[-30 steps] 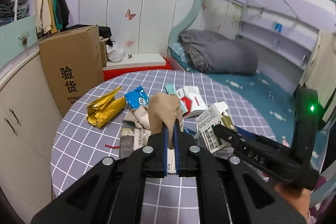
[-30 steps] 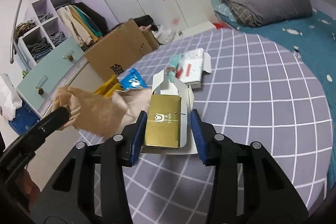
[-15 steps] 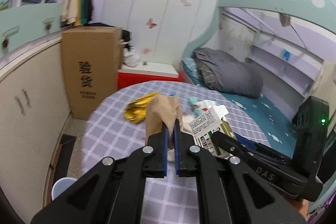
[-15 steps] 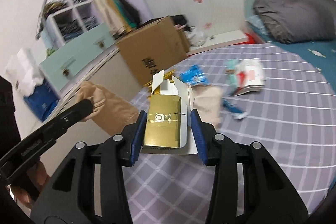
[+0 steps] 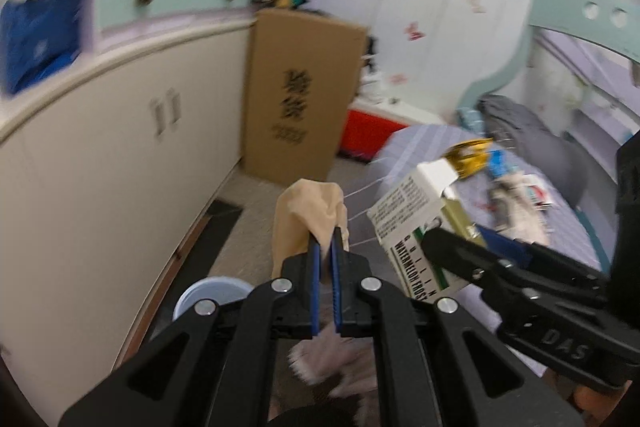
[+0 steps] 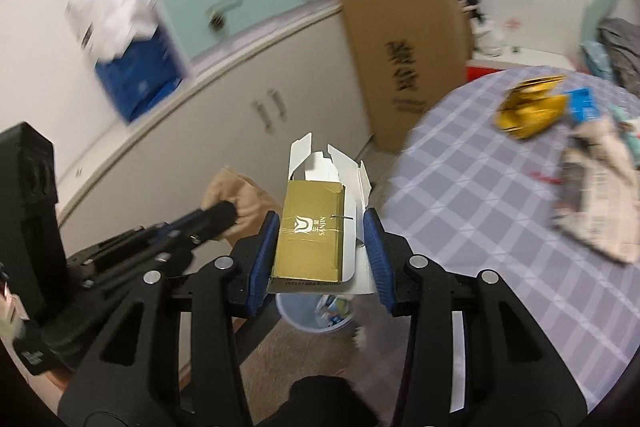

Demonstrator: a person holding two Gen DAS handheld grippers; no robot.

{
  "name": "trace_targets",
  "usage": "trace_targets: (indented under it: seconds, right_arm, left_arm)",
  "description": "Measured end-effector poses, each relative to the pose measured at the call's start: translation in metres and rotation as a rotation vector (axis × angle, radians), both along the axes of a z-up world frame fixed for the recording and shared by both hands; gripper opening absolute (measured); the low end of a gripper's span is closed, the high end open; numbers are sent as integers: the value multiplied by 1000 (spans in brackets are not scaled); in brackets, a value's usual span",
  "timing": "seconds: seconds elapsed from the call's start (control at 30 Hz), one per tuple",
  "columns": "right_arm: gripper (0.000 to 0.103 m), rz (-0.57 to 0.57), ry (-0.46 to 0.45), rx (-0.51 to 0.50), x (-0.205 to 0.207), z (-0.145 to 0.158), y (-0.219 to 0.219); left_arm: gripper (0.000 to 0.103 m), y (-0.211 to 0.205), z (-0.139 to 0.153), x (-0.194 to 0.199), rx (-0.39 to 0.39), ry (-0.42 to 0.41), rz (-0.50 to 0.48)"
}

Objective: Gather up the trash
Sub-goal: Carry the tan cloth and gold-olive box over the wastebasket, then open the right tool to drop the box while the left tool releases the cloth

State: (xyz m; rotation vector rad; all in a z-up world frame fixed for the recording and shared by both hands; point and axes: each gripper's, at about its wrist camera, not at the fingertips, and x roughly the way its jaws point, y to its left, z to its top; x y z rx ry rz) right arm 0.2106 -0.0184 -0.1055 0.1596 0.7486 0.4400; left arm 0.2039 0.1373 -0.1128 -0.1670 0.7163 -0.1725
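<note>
My left gripper (image 5: 325,241) is shut on a crumpled tan paper bag (image 5: 310,215), held out over the floor beside the table. My right gripper (image 6: 322,227) is shut on an opened gold and white carton (image 6: 316,223); in the left wrist view the same carton (image 5: 408,223) shows its white printed side at the right. A pale blue trash bin (image 6: 316,313) with scraps inside stands on the floor right below the carton; its rim (image 5: 212,293) shows low in the left wrist view. Gold foil wrapper (image 6: 528,105), a blue packet (image 6: 582,103) and newspaper (image 6: 592,199) lie on the checked round table (image 6: 472,195).
A tall brown cardboard box (image 5: 300,95) leans on the wall between the cream cabinet (image 5: 112,155) and the table. A bunk bed with a grey blanket (image 5: 516,123) lies beyond the table. A red and white low box (image 5: 372,123) sits by the far wall.
Both grippers swung left off the table with the paper bag and the carton still gripped. The view now takes in the cabinet, the floor and the trash bin below.
</note>
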Motion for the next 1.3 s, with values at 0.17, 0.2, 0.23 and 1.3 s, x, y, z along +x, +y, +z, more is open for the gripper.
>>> trace_targets:
  seconds: [0.17,0.2,0.23,1.3]
  right_arm:
    - [43,85,56,-60,10,-35,62]
    - [43,95,67,-66,12,-40,69]
    - [43,109,86,-80,15,-50,82]
    - [75,115,238,-170,71,-164,135]
  left_arm:
    - [5,61,-45,5,-13,96,120]
    - [5,75,-58,6,-12,121,149]
    - [5,83,-66,6,-15,140,166]
    - [6,150,-178,44,-38,385,311]
